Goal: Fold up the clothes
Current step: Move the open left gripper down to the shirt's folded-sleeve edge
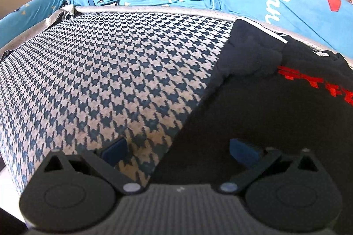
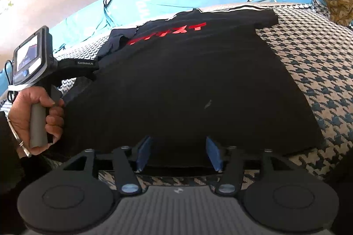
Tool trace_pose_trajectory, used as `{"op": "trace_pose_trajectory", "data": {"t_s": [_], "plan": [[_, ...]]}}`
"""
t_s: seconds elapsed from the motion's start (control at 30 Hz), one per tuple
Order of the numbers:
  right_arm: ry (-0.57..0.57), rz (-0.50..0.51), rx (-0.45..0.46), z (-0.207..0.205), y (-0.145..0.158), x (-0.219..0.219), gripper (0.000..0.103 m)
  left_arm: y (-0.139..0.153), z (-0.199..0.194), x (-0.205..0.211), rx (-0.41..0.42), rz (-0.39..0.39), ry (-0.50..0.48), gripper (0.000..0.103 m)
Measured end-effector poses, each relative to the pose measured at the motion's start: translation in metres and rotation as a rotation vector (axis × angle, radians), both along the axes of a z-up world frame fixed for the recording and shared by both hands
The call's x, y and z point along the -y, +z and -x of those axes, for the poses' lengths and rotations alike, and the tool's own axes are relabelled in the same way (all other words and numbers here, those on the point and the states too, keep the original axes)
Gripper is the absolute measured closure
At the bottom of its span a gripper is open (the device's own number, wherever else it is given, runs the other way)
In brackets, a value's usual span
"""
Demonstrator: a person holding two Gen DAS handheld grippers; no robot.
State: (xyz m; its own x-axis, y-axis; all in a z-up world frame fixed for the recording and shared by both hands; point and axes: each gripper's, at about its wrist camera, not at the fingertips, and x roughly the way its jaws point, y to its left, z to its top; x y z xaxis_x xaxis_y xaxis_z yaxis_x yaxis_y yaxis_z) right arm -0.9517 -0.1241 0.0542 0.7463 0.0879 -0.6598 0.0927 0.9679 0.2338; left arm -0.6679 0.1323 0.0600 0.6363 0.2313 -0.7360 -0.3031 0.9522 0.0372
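A black T-shirt point(image 2: 187, 80) with red lettering lies spread flat on a houndstooth sofa seat point(image 1: 99, 80), its hem nearest the cameras. The right hand-held gripper point(image 2: 179, 153) sits released over the hem, blue pads either side of the cloth without pinching. The left hand-held gripper point(image 1: 178, 152) is released too, straddling the shirt's side edge. Judged next: pinch both edges evenly, lift low, and fold over without dragging wrinkles.
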Motion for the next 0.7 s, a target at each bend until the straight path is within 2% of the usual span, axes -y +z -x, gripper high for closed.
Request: {"op": "trace_pose_trajectory", "data": {"t_s": [0.17,0.43,0.57,0.7], "plan": [[0.015,-0.009,-0.017,-0.008,0.008,0.002,0.046,0.003,-0.008,-0.002,-0.024,-0.007,-0.006,0.0],[0.105,0.029,-0.025,-0.043,0.027,0.005,0.046,0.01,-0.022,-0.007,-0.042,-0.034,0.001,0.0],[0.166,0.059,-0.004,-0.063,0.037,0.007,0.045,0.013,-0.026,-0.006,-0.028,0.004,-0.04,0.0],[0.186,0.016,-0.019,-0.087,0.038,0.012,0.043,0.015,-0.035,0.006,-0.008,-0.007,-0.1,0.0]]}}
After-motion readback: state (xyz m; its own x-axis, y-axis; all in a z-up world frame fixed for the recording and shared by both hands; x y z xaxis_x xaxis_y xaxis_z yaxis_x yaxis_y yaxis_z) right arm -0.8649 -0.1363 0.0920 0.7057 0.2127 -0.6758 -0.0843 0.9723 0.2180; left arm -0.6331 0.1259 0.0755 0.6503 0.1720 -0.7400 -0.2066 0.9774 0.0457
